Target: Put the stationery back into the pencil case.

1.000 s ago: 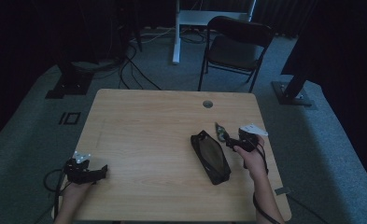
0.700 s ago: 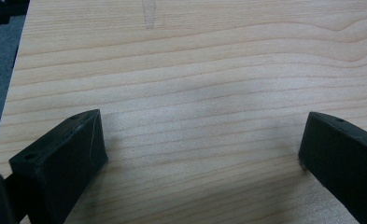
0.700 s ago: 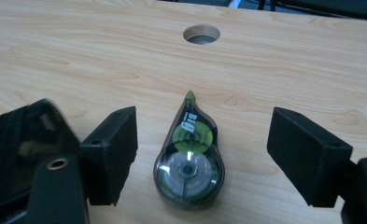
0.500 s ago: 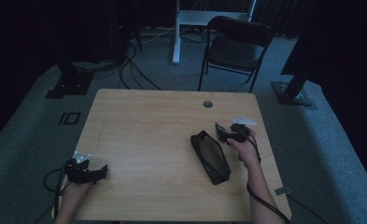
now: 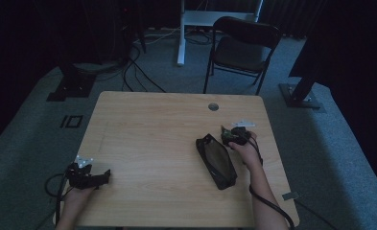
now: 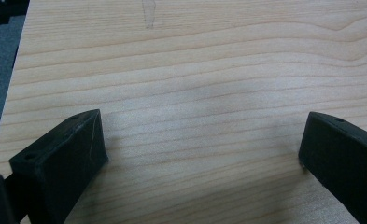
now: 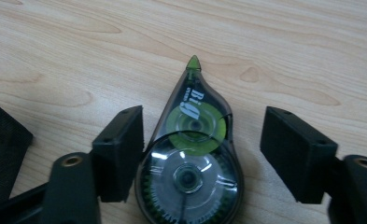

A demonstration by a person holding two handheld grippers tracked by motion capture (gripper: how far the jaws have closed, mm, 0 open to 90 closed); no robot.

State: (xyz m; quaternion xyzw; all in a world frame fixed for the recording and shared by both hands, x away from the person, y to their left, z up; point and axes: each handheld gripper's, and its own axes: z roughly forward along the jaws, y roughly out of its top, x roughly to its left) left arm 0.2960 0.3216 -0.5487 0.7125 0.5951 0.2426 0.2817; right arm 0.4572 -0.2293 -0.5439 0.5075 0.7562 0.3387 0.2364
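A correction tape dispenser [image 7: 190, 154] with a clear smoky shell, green wheel and green tip lies flat on the wooden table [image 5: 152, 129]. My right gripper [image 7: 204, 144] straddles it. Its jaws have just been closing, and the left jaw is against the shell while the right jaw still stands apart. In the high view the right gripper [image 5: 227, 134] sits low beside the far end of a black zip pouch [image 5: 216, 160]. A corner of the pouch [image 7: 3, 140] shows at the left of the right gripper view. My left gripper [image 5: 102, 177] rests at the table's near left, open [image 6: 200, 149] over bare wood.
A round cable hole [image 5: 213, 106] lies near the table's far edge. Behind the table stand a black folding chair [image 5: 243, 45] and a white desk leg [image 5: 180, 33]. Cables and dark stand bases lie on the grey carpet to the left and right.
My right hand has moved left and down to the table beside the pouch's far end. The left hand has kept still.
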